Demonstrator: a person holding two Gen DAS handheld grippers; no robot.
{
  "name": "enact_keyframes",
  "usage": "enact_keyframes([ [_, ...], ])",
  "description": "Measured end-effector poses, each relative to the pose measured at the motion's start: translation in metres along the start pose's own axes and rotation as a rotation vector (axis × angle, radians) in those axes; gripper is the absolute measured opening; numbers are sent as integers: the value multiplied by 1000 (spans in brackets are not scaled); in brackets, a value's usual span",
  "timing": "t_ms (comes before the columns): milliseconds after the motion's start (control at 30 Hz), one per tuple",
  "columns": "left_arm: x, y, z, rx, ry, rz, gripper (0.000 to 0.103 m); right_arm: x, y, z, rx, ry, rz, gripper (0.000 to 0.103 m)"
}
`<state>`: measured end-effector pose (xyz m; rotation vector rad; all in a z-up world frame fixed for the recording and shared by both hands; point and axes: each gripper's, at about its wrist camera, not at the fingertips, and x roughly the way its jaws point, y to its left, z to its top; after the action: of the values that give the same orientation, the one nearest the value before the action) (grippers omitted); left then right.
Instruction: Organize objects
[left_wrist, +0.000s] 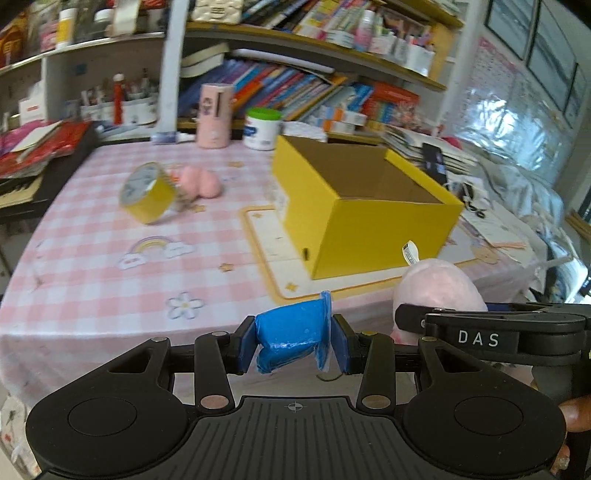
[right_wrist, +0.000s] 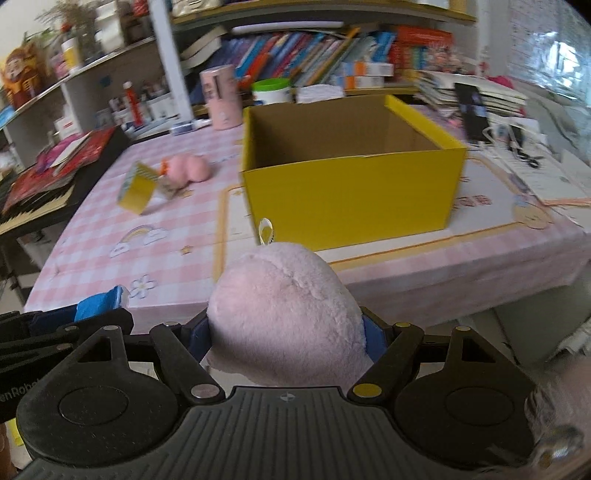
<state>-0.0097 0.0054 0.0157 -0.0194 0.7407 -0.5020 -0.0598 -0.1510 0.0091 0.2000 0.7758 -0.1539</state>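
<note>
My left gripper (left_wrist: 293, 341) is shut on a crumpled blue packet (left_wrist: 291, 332), held just off the table's near edge. My right gripper (right_wrist: 290, 332) is shut on a pale pink plush toy (right_wrist: 286, 317) that bulges up between its fingers; the same plush toy (left_wrist: 439, 288) shows at the right of the left wrist view. An open yellow cardboard box (left_wrist: 369, 221) (right_wrist: 351, 192) stands on a mat ahead, with nothing visible inside. On the pink checked tablecloth (left_wrist: 110, 266) to the left lie a yellow roll of tape (left_wrist: 147, 192) (right_wrist: 136, 186) and a small pink soft toy (left_wrist: 201, 181) (right_wrist: 188, 168).
A pink cylinder (left_wrist: 216, 116) and a white jar with a green lid (left_wrist: 262, 127) stand at the table's back edge. Shelves crammed with books (left_wrist: 295, 85) rise behind. A keyboard with red papers (right_wrist: 48, 177) lies left, and stacked papers (right_wrist: 480, 99) right.
</note>
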Motion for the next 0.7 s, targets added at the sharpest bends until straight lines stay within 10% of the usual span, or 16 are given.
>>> enact_keyframes([
  [700, 50, -74, 52, 141, -61, -47, 41, 1, -81, 39, 51, -82, -106, 76],
])
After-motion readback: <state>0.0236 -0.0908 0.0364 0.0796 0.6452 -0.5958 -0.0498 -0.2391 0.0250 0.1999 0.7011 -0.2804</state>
